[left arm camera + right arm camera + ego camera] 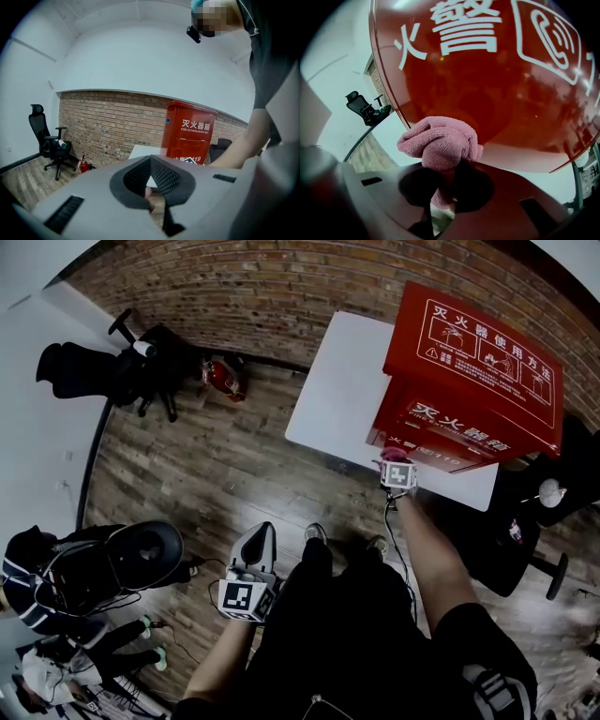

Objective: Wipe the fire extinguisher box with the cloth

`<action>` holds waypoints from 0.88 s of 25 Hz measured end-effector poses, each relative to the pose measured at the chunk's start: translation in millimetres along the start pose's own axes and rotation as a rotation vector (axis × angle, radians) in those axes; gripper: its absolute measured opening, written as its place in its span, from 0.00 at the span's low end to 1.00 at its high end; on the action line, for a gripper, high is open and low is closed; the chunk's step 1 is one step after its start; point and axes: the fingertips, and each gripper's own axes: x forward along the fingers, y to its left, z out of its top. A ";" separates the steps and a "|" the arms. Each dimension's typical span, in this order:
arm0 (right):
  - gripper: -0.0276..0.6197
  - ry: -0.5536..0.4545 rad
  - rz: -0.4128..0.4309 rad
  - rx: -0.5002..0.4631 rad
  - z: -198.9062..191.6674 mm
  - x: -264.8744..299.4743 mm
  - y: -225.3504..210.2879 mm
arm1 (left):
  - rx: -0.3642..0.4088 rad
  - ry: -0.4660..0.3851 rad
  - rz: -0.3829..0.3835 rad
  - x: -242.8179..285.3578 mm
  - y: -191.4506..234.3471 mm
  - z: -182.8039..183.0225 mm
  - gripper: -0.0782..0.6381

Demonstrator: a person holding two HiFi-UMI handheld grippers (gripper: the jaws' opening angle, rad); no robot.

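Note:
A red fire extinguisher box (473,381) with white lettering stands on a white table (337,390). My right gripper (397,469) is at the box's lower front face, shut on a bunched pink cloth (394,455). In the right gripper view the pink cloth (440,143) bulges from the closed jaws, right against the glossy red box (497,84). My left gripper (255,554) hangs low over the floor, away from the table, its jaws shut with nothing in them. In the left gripper view the box (191,133) stands beyond my left gripper (151,176).
A black office chair (141,362) and a small red fire extinguisher (223,378) stand by the brick wall (272,287). Bags and gear (103,568) lie on the wooden floor at left. Another dark chair (544,521) stands right of the table.

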 end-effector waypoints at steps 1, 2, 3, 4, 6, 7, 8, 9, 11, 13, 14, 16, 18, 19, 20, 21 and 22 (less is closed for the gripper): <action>0.16 0.002 0.001 0.000 0.2 0.8 2.8 | -0.001 0.001 0.002 -1.1 1.8 -0.3 0.14; 0.16 0.004 0.004 0.000 0.9 1.1 6.1 | -0.001 0.001 0.003 -2.1 3.6 -0.6 0.14; 0.16 0.007 0.007 -0.001 1.7 1.4 9.7 | -0.001 0.002 0.005 -2.9 5.5 -0.9 0.14; 0.16 0.009 0.010 -0.001 2.6 1.9 13.1 | -0.001 0.004 0.007 -3.8 7.5 -1.3 0.14; 0.16 0.009 0.015 -0.002 4.6 3.2 20.0 | -0.002 0.007 0.011 -6.1 11.6 -1.6 0.14; 0.16 0.008 0.019 -0.004 5.4 4.6 23.8 | -0.002 0.009 0.014 -7.4 13.8 -1.4 0.14; 0.16 0.009 0.024 -0.007 6.0 6.2 27.6 | -0.002 0.009 0.017 -8.7 16.1 -1.1 0.14; 0.16 0.010 0.028 -0.008 6.5 8.1 31.2 | -0.003 0.009 0.020 -9.8 18.6 -0.9 0.14; 0.16 0.009 0.031 -0.012 8.6 10.8 37.4 | -0.005 0.009 0.027 -11.9 23.3 -0.9 0.14; 0.16 0.004 0.031 -0.015 11.9 12.2 43.6 | -0.006 0.010 0.033 -13.8 27.7 -1.3 0.14; 0.16 0.005 0.034 -0.016 12.8 13.0 47.5 | -0.007 0.010 0.035 -14.8 29.6 -1.2 0.14; 0.16 0.008 0.044 -0.020 14.7 15.2 55.8 | -0.007 0.009 0.041 -16.9 33.7 -1.0 0.14; 0.16 0.005 0.048 -0.028 17.7 17.2 62.9 | -0.007 0.008 0.046 -18.5 38.2 -0.3 0.14; 0.16 0.001 0.053 -0.030 19.1 19.0 66.4 | -0.007 0.007 0.048 -19.2 40.5 0.3 0.14; 0.16 -0.003 0.058 -0.030 20.2 21.2 69.4 | -0.007 0.006 0.050 -19.8 42.9 1.1 0.14; 0.16 -0.004 0.058 -0.028 20.9 22.2 71.2 | -0.007 0.006 0.052 -20.6 45.3 2.1 0.14; 0.16 -0.002 0.052 -0.027 21.2 21.8 72.0 | -0.007 0.005 0.053 -21.3 48.0 3.2 0.14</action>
